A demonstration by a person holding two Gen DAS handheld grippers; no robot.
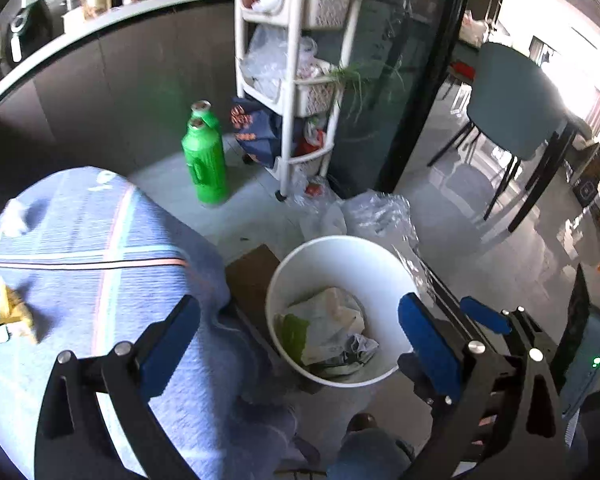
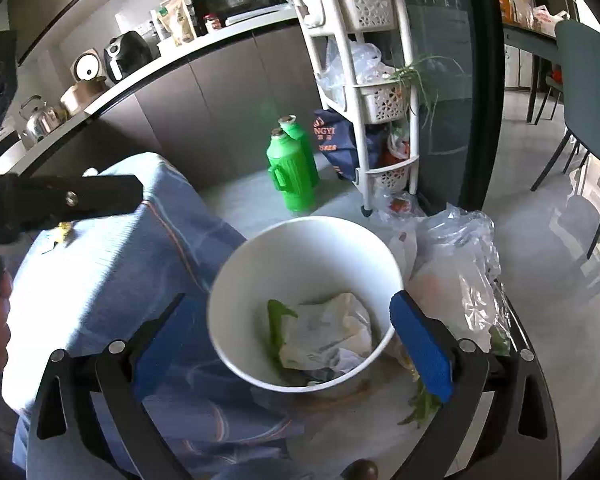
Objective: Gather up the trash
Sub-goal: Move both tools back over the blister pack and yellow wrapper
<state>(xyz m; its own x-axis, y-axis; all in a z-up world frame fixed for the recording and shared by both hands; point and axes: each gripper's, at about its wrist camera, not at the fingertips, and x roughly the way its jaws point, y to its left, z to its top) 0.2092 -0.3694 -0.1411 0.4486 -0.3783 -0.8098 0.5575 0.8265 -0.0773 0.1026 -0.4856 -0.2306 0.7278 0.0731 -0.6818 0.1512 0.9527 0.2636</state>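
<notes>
Bin (image 1: 296,264) first, since that's what everything hinges on: the white round trash bin sits on the floor right below and ahead of both my grippers, mouth up, tucked against the edge of the blue striped tablecloth (image 1: 100,240). My left gripper (image 1: 300,344) and my right gripper (image 2: 288,336) both hang over it with the jaws spread as wide as they go and nothing between the pads, so I'm holding nothing on either side. Inside the bin I can see a heap of crumpled wrappers (image 2: 324,336), pale paper with a green bit along its left edge; I can't split that pile into a clean count. What's left to collect, as far as I can judge, lies back on the table, up and to the left of my left jaws: yellowish scraps (image 1: 16,312) near the table's left edge, with a white-and-blue piece touching them, and one white crumpled bit (image 1: 14,220) farther up the cloth. The yellow scrap's long axis runs roughly toward and away from me. My left hand looks nearer to all of that, so I'd guess it goes next. Counts otherwise: one bin, two green thermos flasks (image 2: 294,172) side by side by the cabinets, one white rack (image 2: 376,92), a heap of clear plastic bags (image 2: 460,264) just right of the bin.
</notes>
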